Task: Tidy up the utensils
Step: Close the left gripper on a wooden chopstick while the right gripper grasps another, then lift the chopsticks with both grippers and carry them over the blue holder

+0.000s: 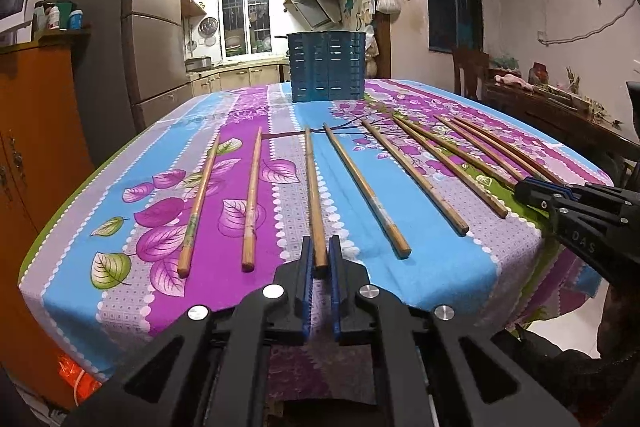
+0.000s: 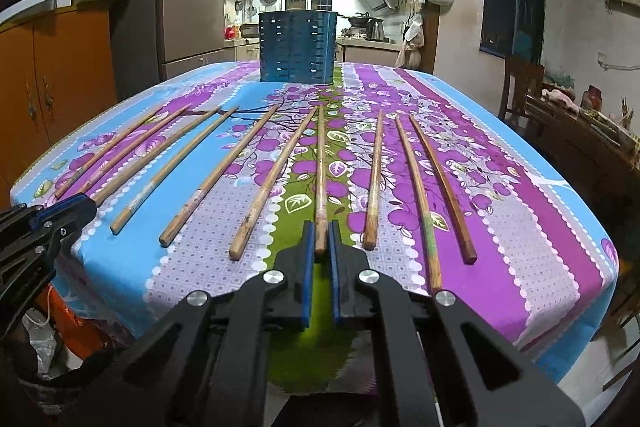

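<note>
Ten long wooden chopsticks point(image 2: 320, 171) lay fanned side by side on the floral purple-and-blue tablecloth point(image 2: 520, 227), thick ends toward you for an easy grab, with the slotted blue utensil holder point(image 2: 297, 47) waiting upright at the far edge. Your left gripper point(image 1: 320, 259) and right gripper point(image 2: 320, 239) each straddled one chopstick's near end, blue pads narrowly apart; whether they already pinched, I could not tell.

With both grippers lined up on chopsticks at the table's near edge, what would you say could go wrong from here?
1. Each gripper, left and right, brackets only the near tip of its chopstick, so the long stick may droop or swing when lifted.
2. Neighbouring chopsticks lie close by and could get nudged.
3. The blue holder stands at the far end, a long carry during which a weakly held stick might slip.
</note>
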Tool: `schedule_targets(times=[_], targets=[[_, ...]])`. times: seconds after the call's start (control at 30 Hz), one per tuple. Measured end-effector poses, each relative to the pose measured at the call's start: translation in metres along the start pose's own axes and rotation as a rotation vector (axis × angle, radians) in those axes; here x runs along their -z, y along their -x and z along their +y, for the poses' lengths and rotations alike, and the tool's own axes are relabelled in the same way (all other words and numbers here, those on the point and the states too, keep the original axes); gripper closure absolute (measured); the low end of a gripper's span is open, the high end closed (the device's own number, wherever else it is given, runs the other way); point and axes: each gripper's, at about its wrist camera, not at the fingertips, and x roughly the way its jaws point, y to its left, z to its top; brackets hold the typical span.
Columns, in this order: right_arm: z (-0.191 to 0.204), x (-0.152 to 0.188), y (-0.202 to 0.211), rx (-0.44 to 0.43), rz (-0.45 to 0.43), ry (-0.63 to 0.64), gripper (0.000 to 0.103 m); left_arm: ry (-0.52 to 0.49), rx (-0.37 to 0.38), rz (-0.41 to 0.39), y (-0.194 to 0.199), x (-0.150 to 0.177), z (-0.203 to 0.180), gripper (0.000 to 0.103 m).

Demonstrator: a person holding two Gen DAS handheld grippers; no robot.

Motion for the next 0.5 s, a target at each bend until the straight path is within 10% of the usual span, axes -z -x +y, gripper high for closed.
schedule_targets(times=[0.5], targets=[[0.003,-0.023,0.053,0.016,-0.206,0.12,0.098,-0.041,-0.037,-0.132,0.03,-0.026,0.013,0.095]])
